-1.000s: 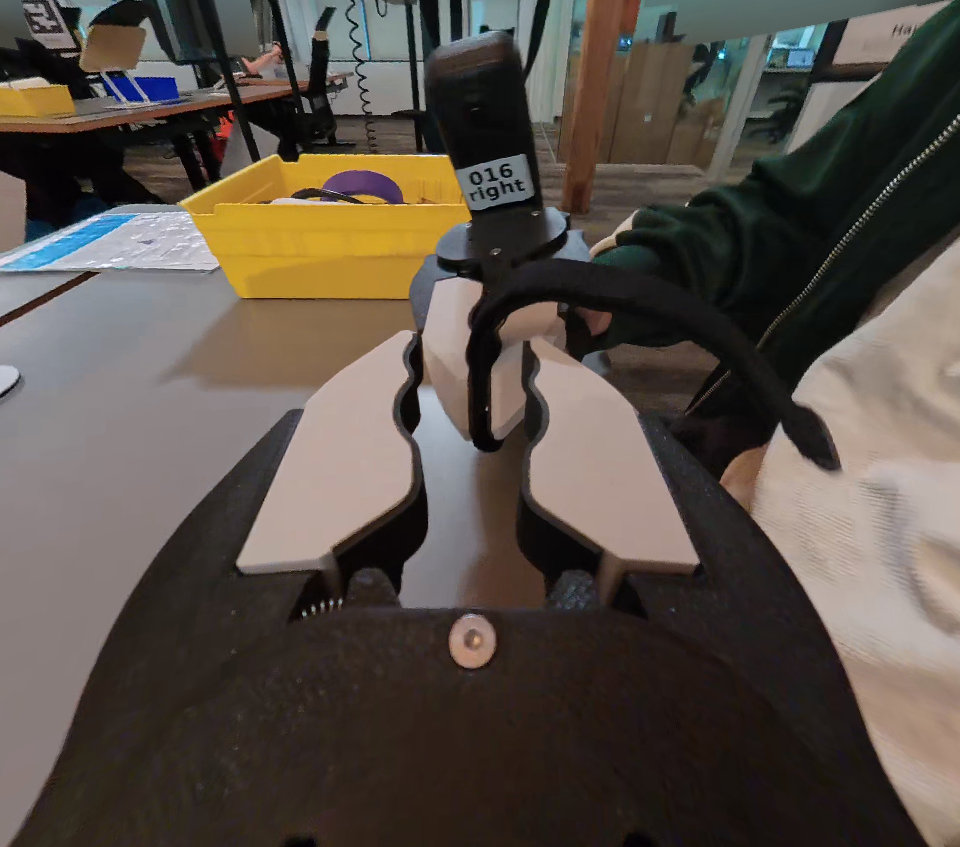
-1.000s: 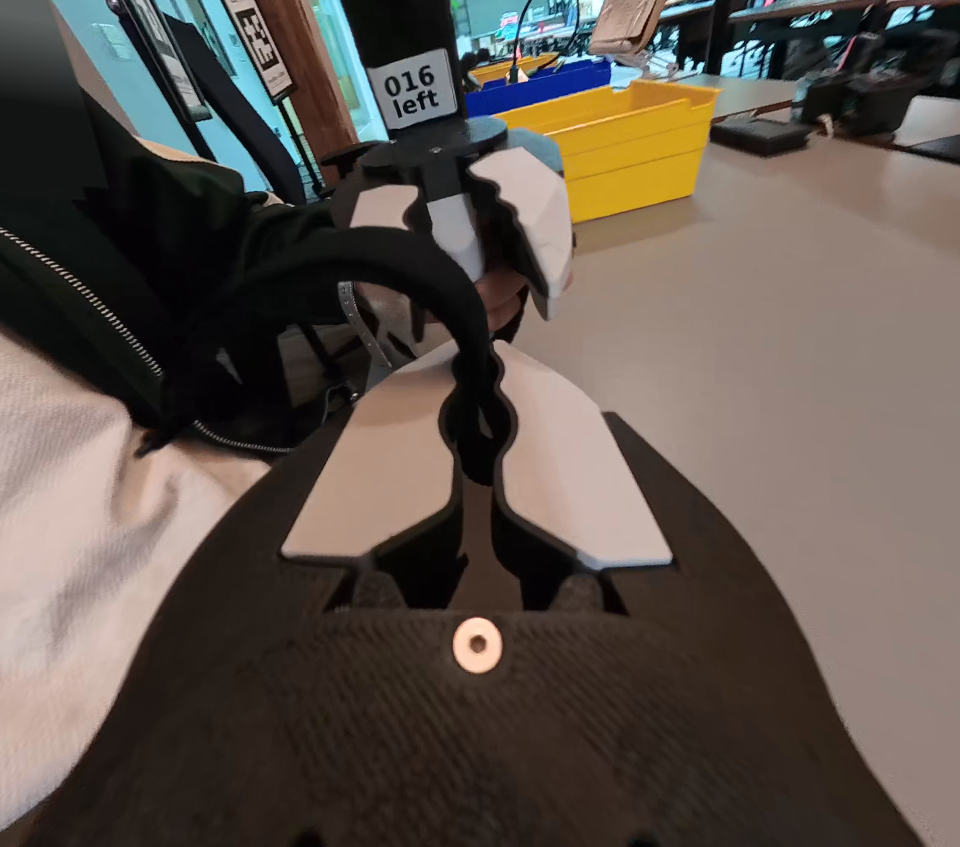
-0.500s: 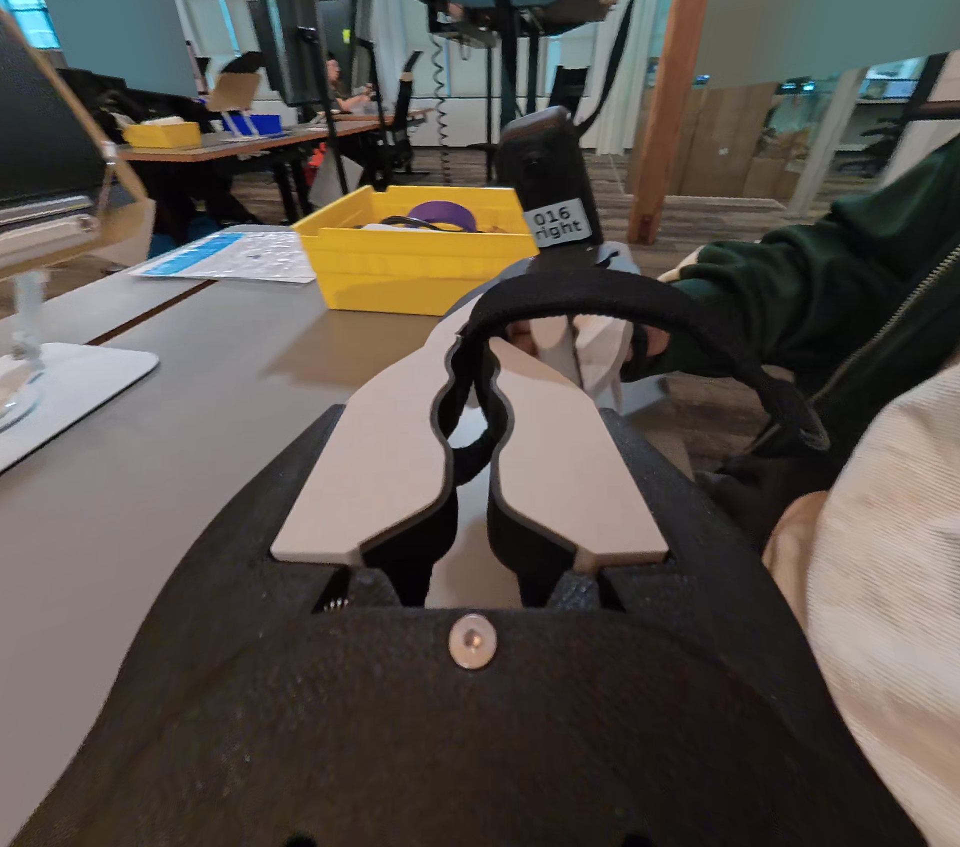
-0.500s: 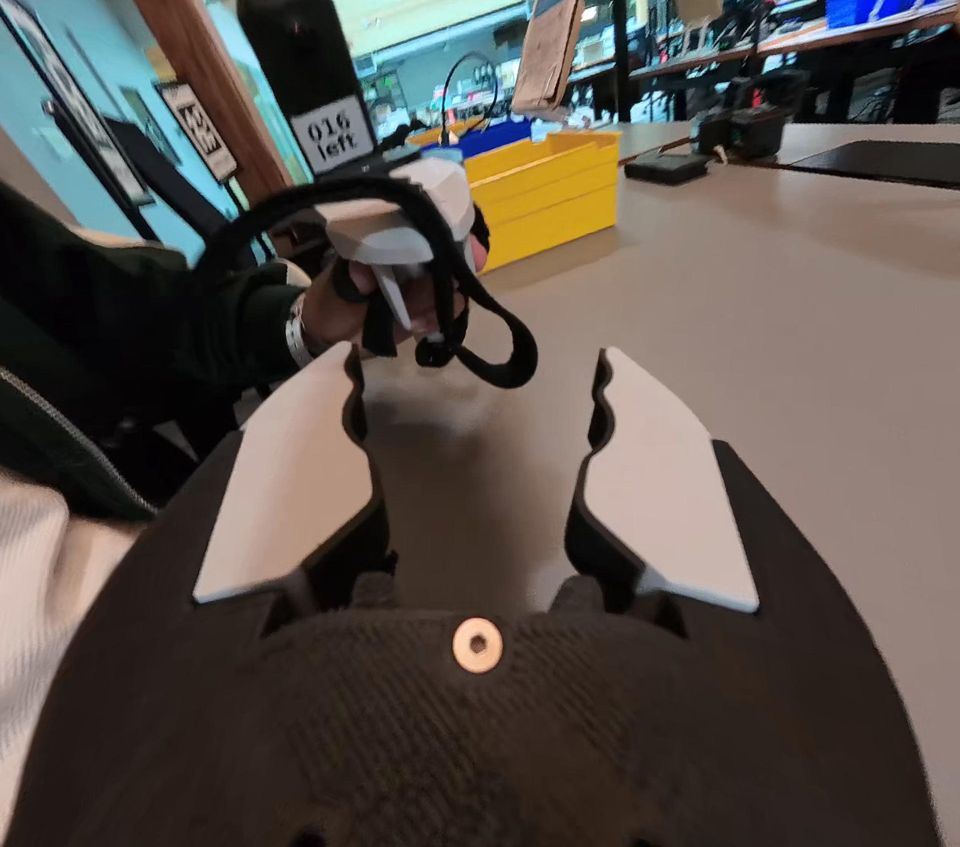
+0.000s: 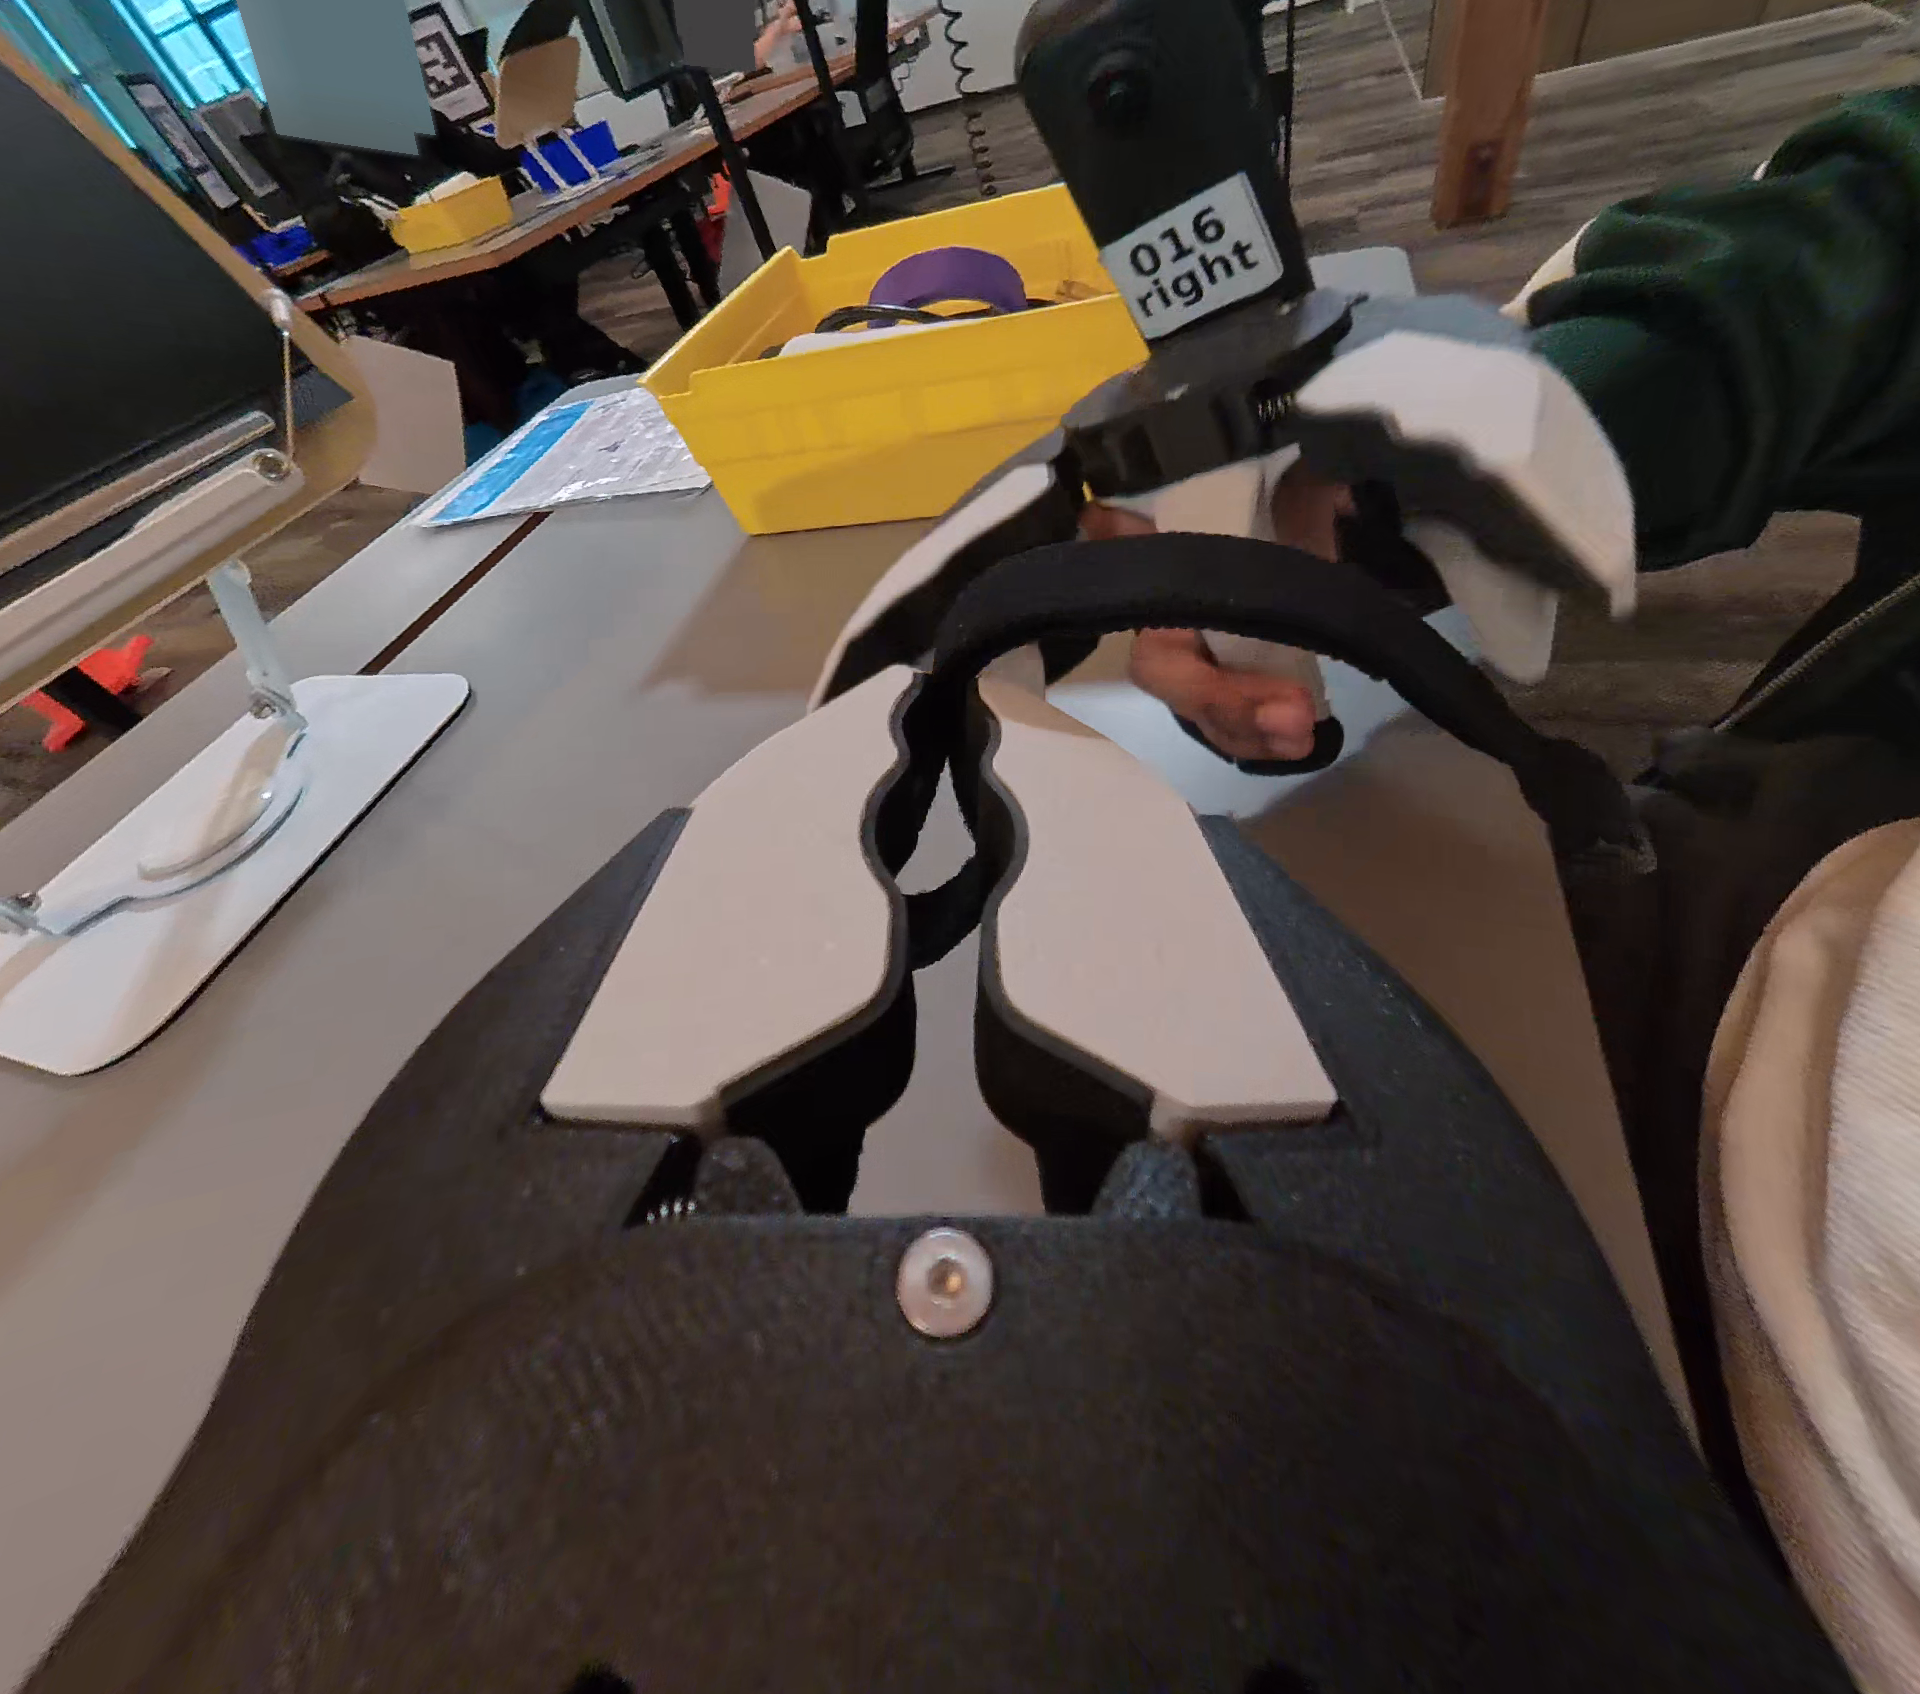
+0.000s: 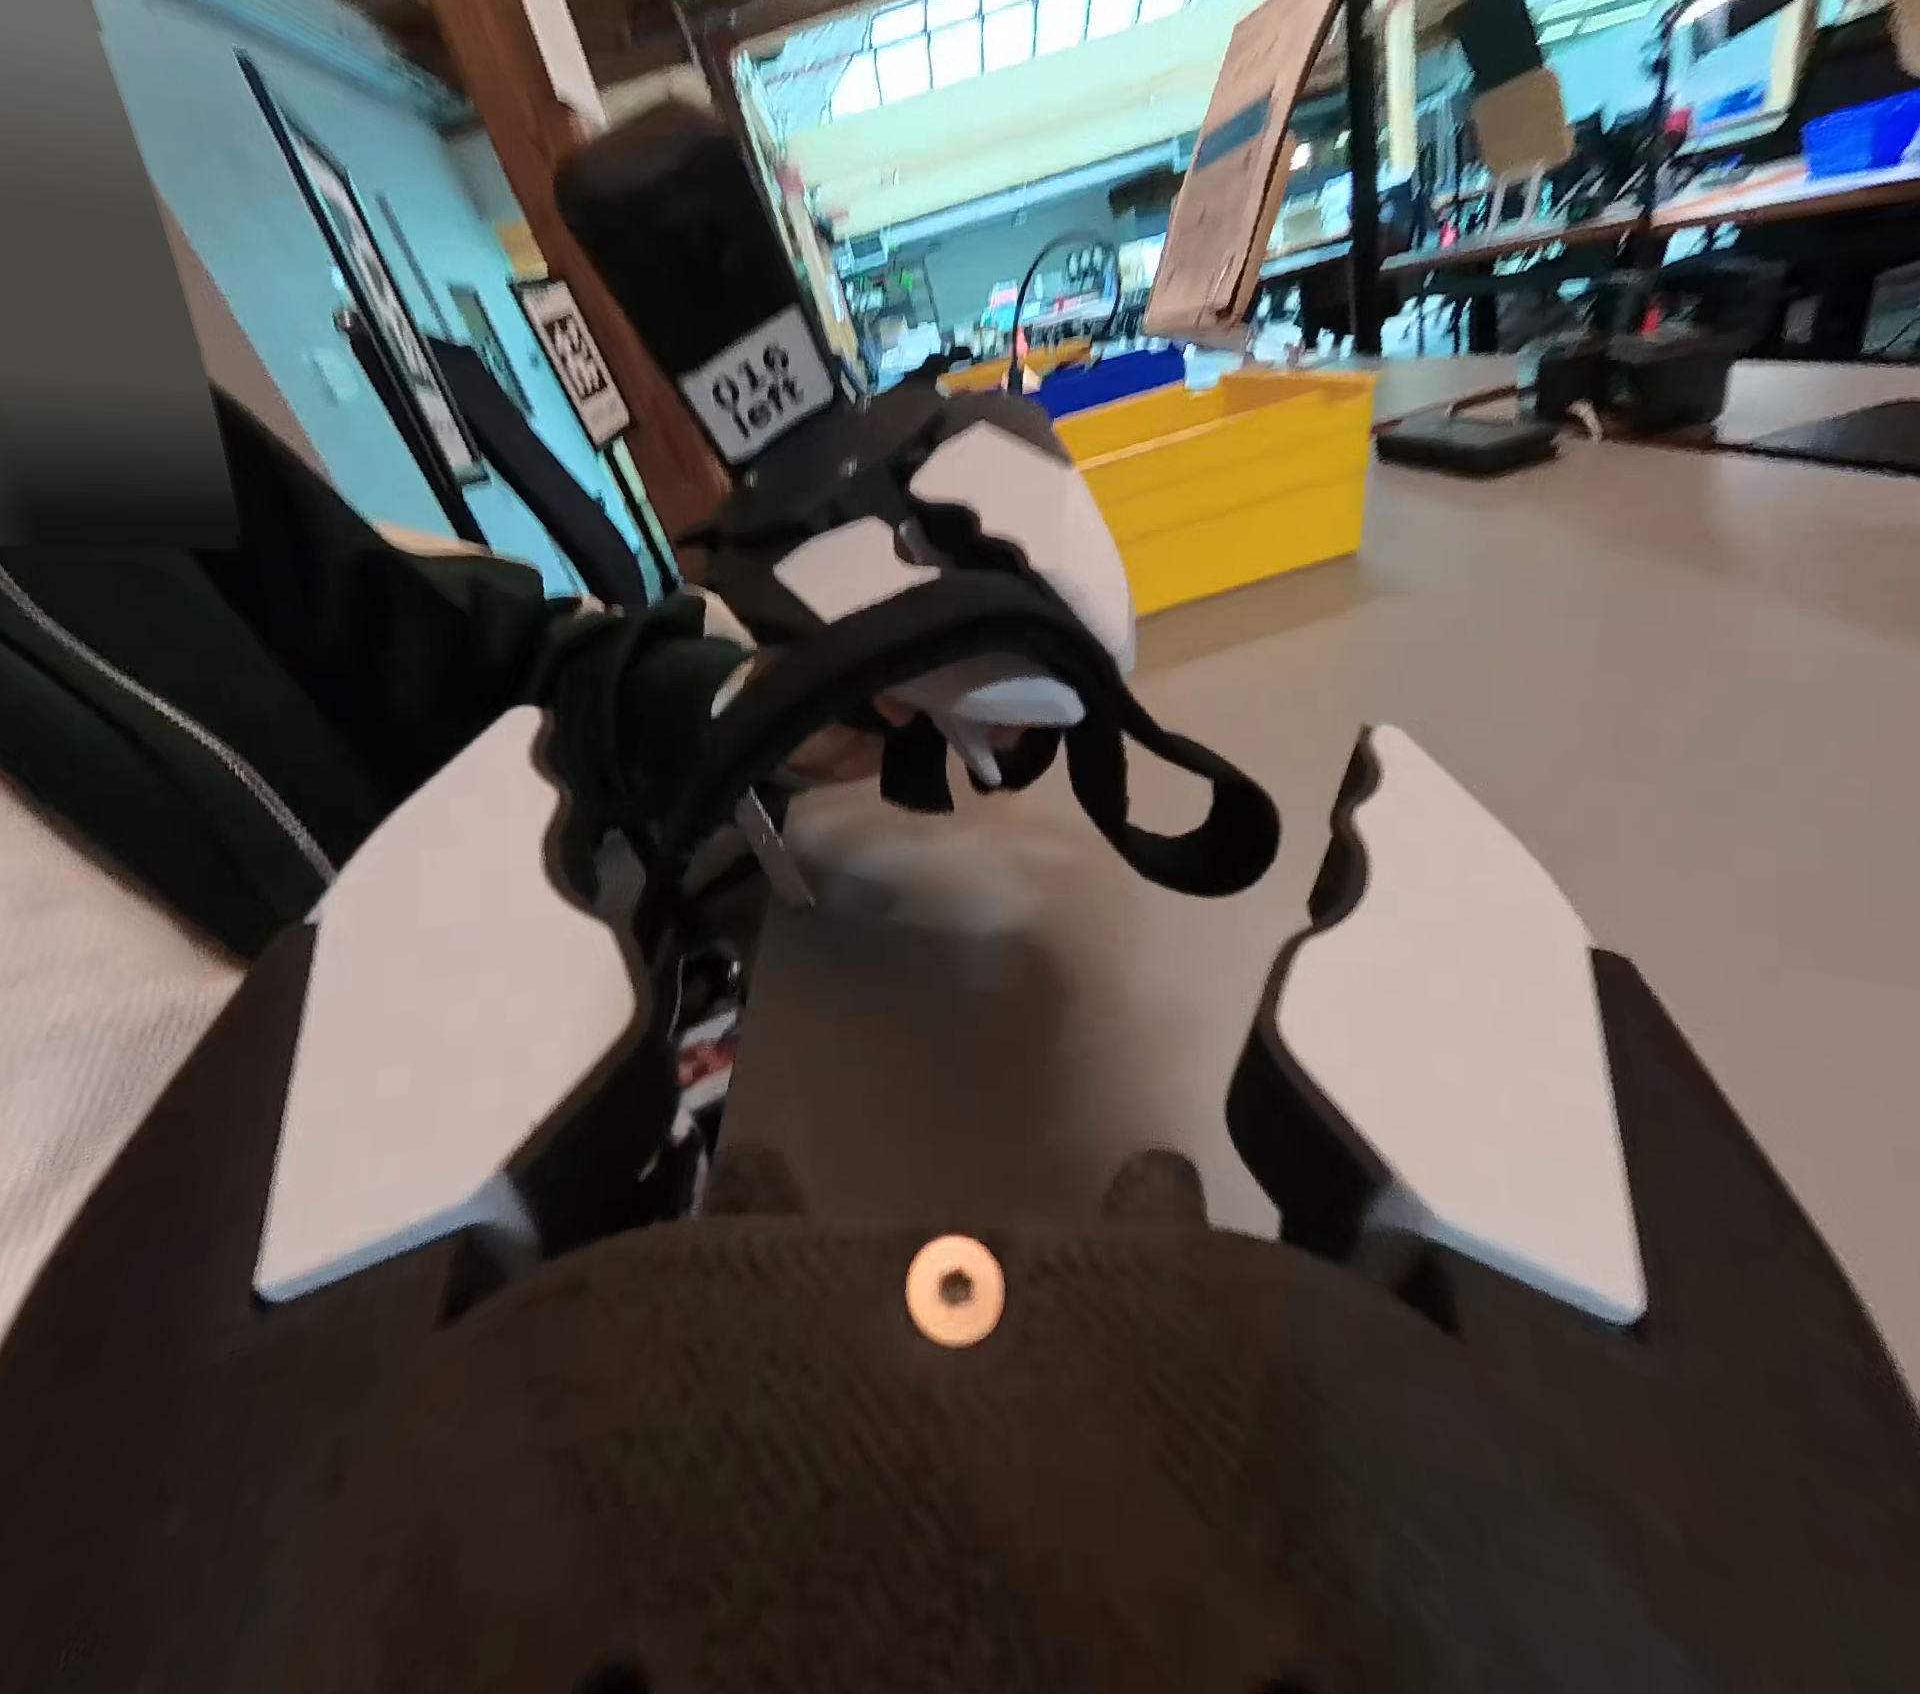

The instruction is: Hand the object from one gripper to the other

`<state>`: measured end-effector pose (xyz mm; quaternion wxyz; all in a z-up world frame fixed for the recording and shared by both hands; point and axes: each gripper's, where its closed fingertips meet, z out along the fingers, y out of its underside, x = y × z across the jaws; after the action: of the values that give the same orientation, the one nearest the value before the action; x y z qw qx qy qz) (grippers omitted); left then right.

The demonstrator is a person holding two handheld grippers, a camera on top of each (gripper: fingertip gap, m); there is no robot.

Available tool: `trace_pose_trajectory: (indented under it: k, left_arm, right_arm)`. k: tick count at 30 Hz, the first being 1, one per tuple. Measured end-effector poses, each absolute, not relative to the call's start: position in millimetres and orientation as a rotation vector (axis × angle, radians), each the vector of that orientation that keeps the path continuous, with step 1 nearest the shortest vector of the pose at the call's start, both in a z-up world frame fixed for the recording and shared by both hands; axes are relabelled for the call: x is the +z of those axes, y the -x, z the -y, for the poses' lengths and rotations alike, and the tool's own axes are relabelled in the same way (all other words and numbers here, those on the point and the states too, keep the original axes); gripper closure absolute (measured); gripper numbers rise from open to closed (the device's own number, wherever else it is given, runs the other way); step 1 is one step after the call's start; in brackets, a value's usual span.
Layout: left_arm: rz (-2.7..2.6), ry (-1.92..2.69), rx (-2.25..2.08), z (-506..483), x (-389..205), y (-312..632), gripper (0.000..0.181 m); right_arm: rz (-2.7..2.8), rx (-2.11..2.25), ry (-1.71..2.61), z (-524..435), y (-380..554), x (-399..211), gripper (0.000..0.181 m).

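Observation:
A black fabric strap [image 5: 1195,574] arches from between my left gripper's fingers toward the person's lap on the right. My left gripper [image 5: 940,709] is shut on the strap, above the grey table [image 5: 520,709]. In the right wrist view my right gripper [image 6: 956,740] is wide open and empty. The strap [image 6: 1174,855] hangs in a loop from the left gripper's white finger [image 6: 1018,501], just beyond my right fingertips and not touching them. The right gripper's white finger [image 5: 1455,439] shows behind the strap in the left wrist view.
A yellow bin [image 5: 883,439] with a purple object and cables stands on the table behind the grippers; it also shows in the right wrist view [image 6: 1226,481]. A monitor's white base [image 5: 208,865] sits at left. The person's green sleeve [image 5: 1745,356] is at right. My two grippers' fingertips are within a few centimetres of each other.
One second ago the right gripper was shut on the strap and the left was open. The left has closed on it, the right has opened and let go, and the right has drawn back slightly.

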<state>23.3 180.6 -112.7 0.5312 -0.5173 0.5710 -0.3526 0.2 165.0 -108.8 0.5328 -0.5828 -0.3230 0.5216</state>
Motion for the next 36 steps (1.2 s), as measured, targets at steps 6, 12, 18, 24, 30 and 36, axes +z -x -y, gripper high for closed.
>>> trace_pose_trajectory:
  k: [6,12,18,24,30,36]
  left_arm:
    - [-1.323,1.251,-1.030,-173.8,-105.8,-23.7,0.175]
    - [-1.123,1.333,-1.595,-172.7,-97.0,-20.2,0.175]
    - [-1.029,1.340,-1.799,-173.3,-95.6,-19.7,0.174]
    - [-0.996,1.333,-1.799,-176.9,-95.1,-20.8,0.144]
    - [-0.928,1.345,-1.834,-186.8,-94.7,-15.7,0.142]
    - [-0.983,1.388,-1.864,-183.3,-105.6,-17.6,0.149]
  right_arm:
    - [0.985,1.175,1.483,-153.3,11.0,-138.0,0.092]
    - [1.026,1.311,1.512,-143.0,7.3,-139.4,0.156]
    - [1.017,1.312,1.506,-144.1,4.2,-136.9,0.167]
    - [0.965,1.295,1.506,-151.2,-1.5,-132.8,0.173]
    - [0.889,1.256,1.504,-162.9,-11.4,-127.7,0.174]
    - [0.835,1.212,1.473,-170.3,-20.2,-119.7,0.176]
